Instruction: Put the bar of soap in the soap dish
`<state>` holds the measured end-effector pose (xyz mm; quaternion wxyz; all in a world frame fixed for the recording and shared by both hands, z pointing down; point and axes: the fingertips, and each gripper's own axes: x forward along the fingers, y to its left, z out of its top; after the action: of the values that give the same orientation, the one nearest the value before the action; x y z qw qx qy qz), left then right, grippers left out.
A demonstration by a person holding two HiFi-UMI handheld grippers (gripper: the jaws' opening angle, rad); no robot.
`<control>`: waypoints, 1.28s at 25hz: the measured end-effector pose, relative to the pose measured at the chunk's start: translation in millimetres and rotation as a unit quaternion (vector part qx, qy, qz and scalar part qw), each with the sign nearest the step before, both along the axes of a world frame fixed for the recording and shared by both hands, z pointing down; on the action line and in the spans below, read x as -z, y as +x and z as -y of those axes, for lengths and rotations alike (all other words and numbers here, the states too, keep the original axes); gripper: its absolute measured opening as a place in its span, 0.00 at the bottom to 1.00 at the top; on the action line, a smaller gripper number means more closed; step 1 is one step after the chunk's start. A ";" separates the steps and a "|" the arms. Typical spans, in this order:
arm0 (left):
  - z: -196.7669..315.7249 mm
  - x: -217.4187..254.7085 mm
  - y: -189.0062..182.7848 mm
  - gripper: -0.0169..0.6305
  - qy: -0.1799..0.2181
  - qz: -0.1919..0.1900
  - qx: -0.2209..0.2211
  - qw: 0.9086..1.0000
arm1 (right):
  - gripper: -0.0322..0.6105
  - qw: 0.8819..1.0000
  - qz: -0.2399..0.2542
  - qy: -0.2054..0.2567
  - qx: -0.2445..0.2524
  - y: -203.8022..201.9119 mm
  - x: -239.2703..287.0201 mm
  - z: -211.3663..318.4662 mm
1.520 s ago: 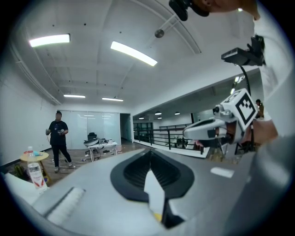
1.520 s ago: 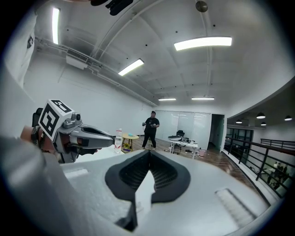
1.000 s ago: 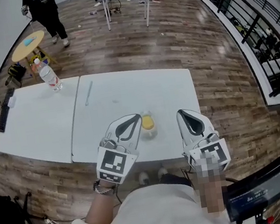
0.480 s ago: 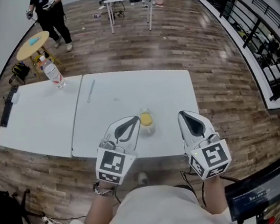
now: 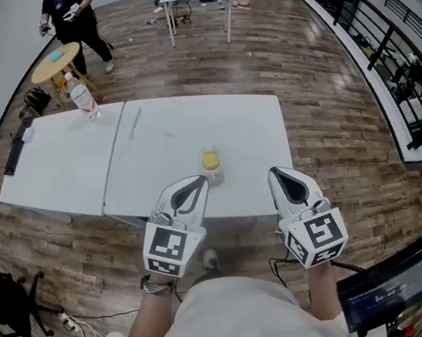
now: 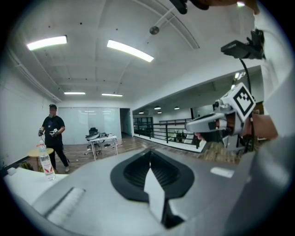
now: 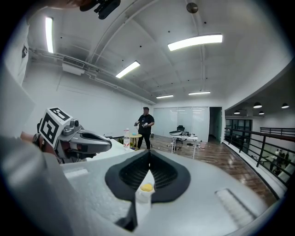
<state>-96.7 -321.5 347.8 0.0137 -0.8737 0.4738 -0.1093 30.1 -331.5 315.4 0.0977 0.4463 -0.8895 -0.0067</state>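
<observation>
- Head view: we are holding the left gripper (image 5: 202, 180) and the right gripper (image 5: 273, 171) side by side, short of the table's (image 5: 190, 132) near edge. Both are pointing towards it.
- The yellow soap (image 5: 210, 159) is sitting in the clear dish (image 5: 213, 173), which is standing close to the near edge and nearer the table's right end. It is apart from both grippers. We are judging the soap to be already lying in the dish, with nothing else in it.
- A bottle (image 5: 83, 101) is standing at the far left corner.
- Left gripper view: the jaws are meeting at their tips and gripping nothing.
- Right gripper view: the jaws are likewise pressed together and empty. The dish and soap are showing beyond them, out of reach.
- Handling, as we are judging it: the soap is looking small, stiff, light and smooth, so likely slippery. We are thinking a hold across its narrow sides, well above the rim, is safest. The dish is looking light enough to slide or tip if nudged.
</observation>
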 end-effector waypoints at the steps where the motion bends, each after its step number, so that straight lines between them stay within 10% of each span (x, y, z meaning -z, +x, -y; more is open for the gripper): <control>1: -4.9 0.2 2.9 0.04 0.000 0.001 0.001 1.000 | 0.05 1.000 0.001 0.001 0.002 2.4 0.0 -4.6; 32: -207.7 11.0 106.5 0.04 0.019 0.003 0.011 1.000 | 0.05 0.999 -0.001 0.021 0.042 89.6 -9.1 -182.2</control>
<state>9.8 -113.8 336.8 0.0310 -0.8677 0.4853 -0.1030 119.7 -149.4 324.5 0.0886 0.4105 -0.9071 -0.0299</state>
